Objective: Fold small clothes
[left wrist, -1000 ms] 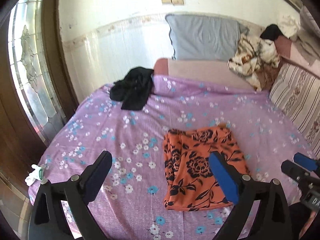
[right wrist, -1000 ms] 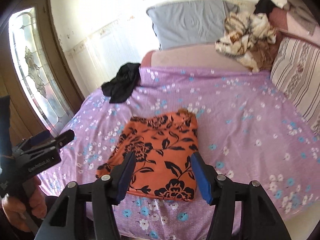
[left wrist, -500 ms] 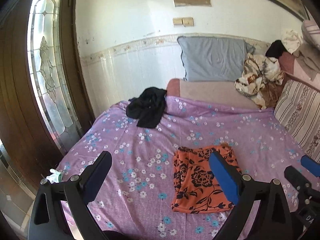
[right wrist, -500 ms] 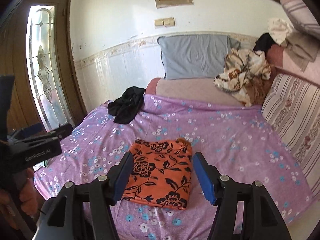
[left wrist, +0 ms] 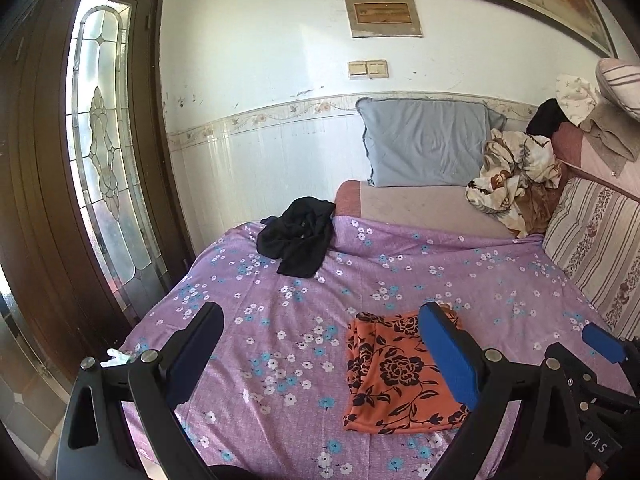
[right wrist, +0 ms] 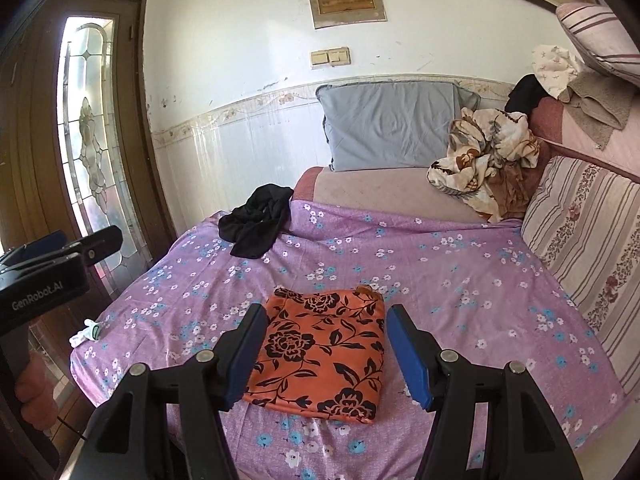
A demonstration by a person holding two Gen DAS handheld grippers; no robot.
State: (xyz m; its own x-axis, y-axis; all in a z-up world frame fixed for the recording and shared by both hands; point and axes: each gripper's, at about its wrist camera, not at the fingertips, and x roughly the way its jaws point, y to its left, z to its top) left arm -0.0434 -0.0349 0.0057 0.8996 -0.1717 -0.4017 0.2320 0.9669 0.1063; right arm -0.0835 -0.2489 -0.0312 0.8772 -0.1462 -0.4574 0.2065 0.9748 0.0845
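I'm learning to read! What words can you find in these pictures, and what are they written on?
"GenRobot.AI": on the black body of the left gripper, in the right wrist view.
"DAS": on the right gripper body, cut off at the edge of the left wrist view.
The wall plaque has lettering, but it is too blurred to read.

grey pillow (left wrist: 426, 142), striped cushion (right wrist: 580, 236), glass door (left wrist: 102, 152)

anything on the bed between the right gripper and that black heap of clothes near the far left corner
Only the folded orange floral cloth, lying right ahead of the open right gripper. Past it, bare purple sheet runs up to the black clothes.
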